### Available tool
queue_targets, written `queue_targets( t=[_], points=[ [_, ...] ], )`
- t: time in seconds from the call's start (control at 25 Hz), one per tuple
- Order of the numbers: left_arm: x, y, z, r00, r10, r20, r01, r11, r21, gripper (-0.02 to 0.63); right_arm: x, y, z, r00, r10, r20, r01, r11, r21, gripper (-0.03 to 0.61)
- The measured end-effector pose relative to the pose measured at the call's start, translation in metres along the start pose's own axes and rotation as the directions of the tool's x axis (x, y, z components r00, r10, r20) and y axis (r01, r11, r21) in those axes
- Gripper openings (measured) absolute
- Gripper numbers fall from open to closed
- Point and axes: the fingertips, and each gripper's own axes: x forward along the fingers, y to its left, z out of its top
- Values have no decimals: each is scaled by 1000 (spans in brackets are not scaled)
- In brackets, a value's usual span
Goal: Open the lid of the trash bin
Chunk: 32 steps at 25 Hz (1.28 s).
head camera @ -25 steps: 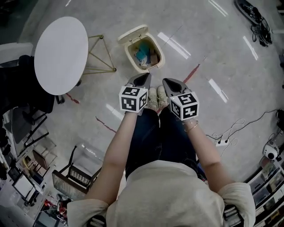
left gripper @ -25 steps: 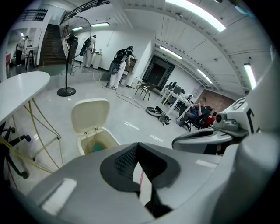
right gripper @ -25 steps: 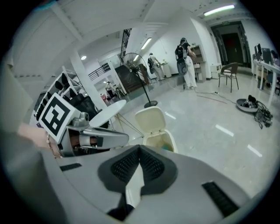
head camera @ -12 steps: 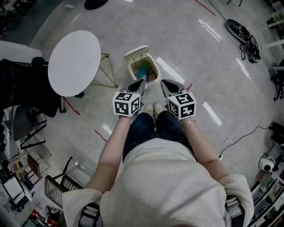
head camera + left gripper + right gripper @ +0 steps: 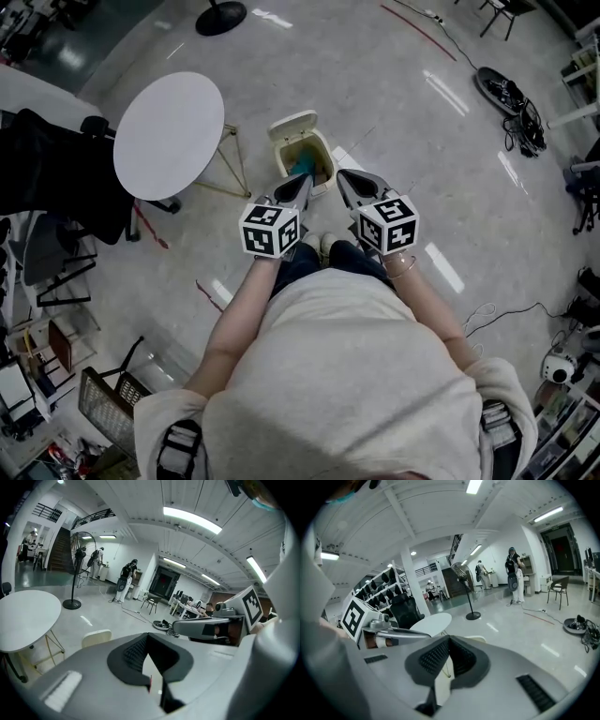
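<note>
Left gripper [image 5: 302, 181] and right gripper [image 5: 345, 178], both clenched empty, could bump the cream plastic trash bin [image 5: 324, 150]'s raised lid [image 5: 292, 123] shut.

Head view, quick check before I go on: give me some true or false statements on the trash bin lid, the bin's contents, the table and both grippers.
1. The lid of the trash bin stands up and the bin is open. True.
2. The left gripper is clamped on the lid. False: its jaws are together with nothing between them, and the left gripper view shows the lid lying beyond them.
3. Something teal shows inside the bin. True.
4. The round white table stands at the right of the bin in the head view. False: it stands at the bin's left.
5. The right gripper has its jaws wide apart. False: they are together and hold nothing.
</note>
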Motion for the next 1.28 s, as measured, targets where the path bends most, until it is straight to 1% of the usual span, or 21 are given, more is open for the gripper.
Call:
queue_targets(
  t=[0.08,0.16,0.28,0.4,0.52,0.68,0.92,1.28],
  points=[
    [-2,-5,9,1000,-3,31,2,1000,7,3,-1,2,7,1000,6,15,-6,1000,-17,8],
    [-3,-8,13,999,12,47,-13,999,34,3,-4,3,13,1000,7,25,-7,999,-35,8],
    [-3,-10,13,999,33,35,-37,994,102,3,-6,1,20,999,1,38,0,999,-41,8],
    [-3,-12,11,999,34,28,-37,992,119,3,-8,1,24,999,-2,47,5,999,-48,8],
    [-7,-12,8,999,35,41,-39,993,111,3,-8,9,17,999,4,46,-1,999,-46,8],
    [-8,-10,7,998,35,45,-38,996,85,3,-5,15,7,1000,19,16,-18,998,-59,8],
    [-8,-6,11,998,42,41,-44,997,58,3,-6,10,12,1000,2,21,-1,998,-59,8],
    [-10,-3,23,997,45,63,-49,997,55,3,0,12,19,1000,-3,19,4,997,-74,8]
  ],
)
